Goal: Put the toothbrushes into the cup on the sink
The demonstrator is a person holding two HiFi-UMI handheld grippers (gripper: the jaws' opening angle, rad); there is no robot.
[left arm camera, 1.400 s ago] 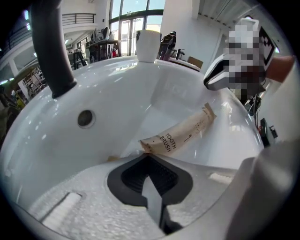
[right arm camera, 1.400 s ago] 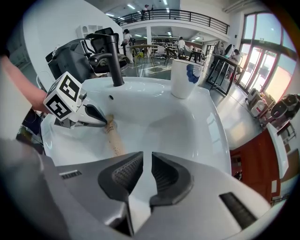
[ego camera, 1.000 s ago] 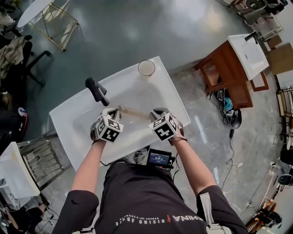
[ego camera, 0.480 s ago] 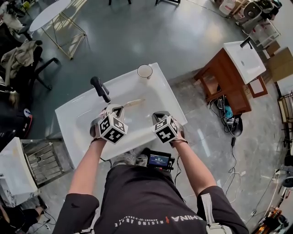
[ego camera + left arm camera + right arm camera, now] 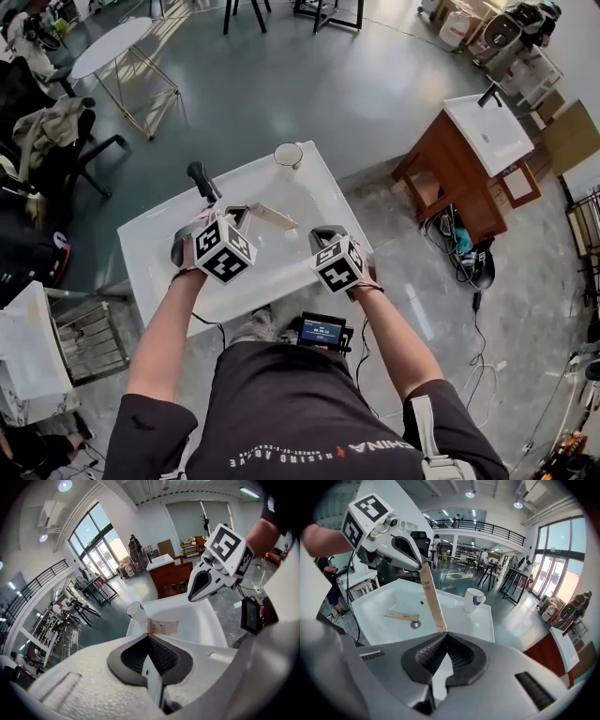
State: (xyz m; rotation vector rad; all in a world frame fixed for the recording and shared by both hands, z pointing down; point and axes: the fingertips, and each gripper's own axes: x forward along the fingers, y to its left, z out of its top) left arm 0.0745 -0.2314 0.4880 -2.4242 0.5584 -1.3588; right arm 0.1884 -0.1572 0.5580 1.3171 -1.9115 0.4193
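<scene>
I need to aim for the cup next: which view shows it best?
The right gripper view: the cup stands clear and unblocked on the sink corner, its side and handle plain. The head view shows only its small rim from above; the left gripper view shows it smaller.

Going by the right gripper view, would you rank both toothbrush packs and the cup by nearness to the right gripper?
1. Held pack, just ahead of the jaws.
2. Basin pack, lower left.
3. Cup, far rim, right.
</scene>
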